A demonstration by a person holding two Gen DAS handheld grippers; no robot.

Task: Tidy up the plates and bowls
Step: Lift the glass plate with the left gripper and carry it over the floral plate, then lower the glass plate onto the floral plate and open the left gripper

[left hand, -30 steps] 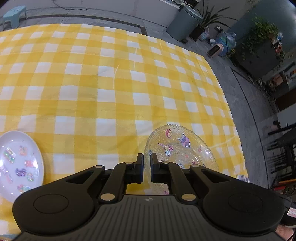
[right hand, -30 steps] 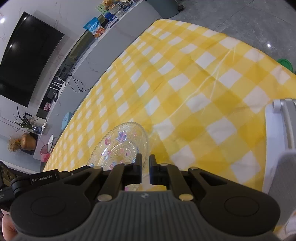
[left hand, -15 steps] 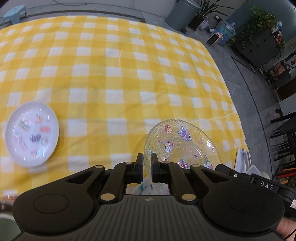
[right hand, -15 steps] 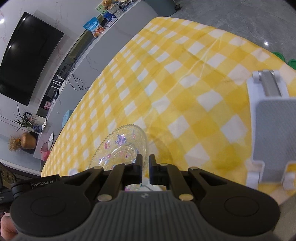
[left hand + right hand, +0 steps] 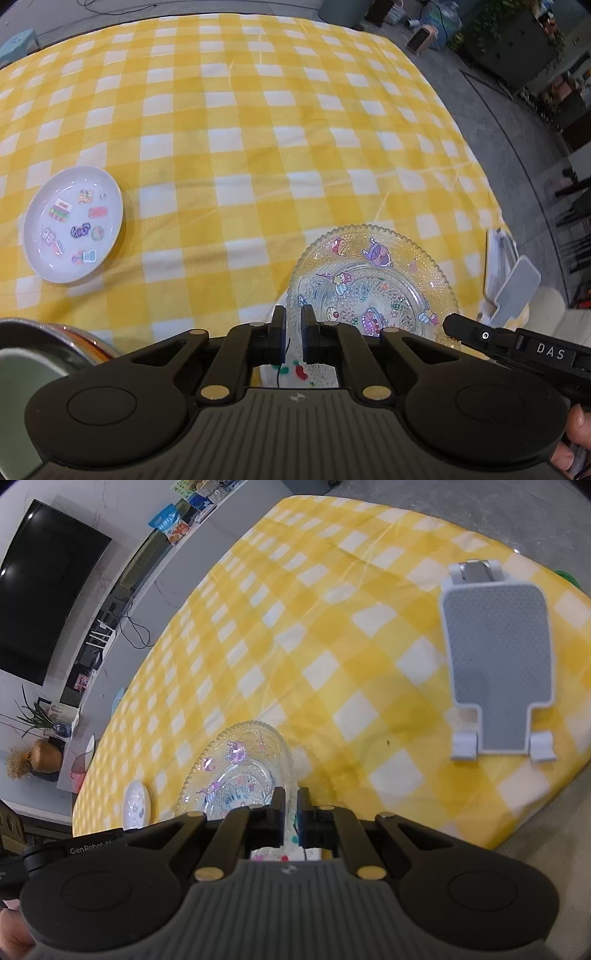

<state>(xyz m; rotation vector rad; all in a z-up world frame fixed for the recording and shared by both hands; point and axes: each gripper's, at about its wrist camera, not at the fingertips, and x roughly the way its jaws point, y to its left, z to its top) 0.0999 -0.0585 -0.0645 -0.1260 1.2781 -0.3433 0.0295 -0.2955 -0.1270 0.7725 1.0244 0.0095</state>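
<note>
A clear glass plate (image 5: 373, 280) with cartoon stickers is held between both grippers over the yellow checked cloth. My left gripper (image 5: 293, 325) is shut on its near rim. My right gripper (image 5: 291, 805) is shut on the rim of the same glass plate (image 5: 236, 771) from the other side, and its black body (image 5: 517, 350) shows in the left wrist view. A white sticker-marked surface (image 5: 295, 373) shows under the glass between the left fingers; I cannot tell whether it is a second plate. A small white plate (image 5: 74, 225) with stickers lies on the cloth to the left.
A grey and white stand (image 5: 495, 664) lies on the cloth near the table's right edge. A metal bowl rim (image 5: 44, 336) sits at the lower left of the left wrist view. The small white plate (image 5: 136, 805) also shows past the glass plate. Floor, plants and a bin lie beyond the table.
Both grippers have moved across the table with the glass plate still held. The small white plate has come fully into the left view, and the stand has slid into the right view.
</note>
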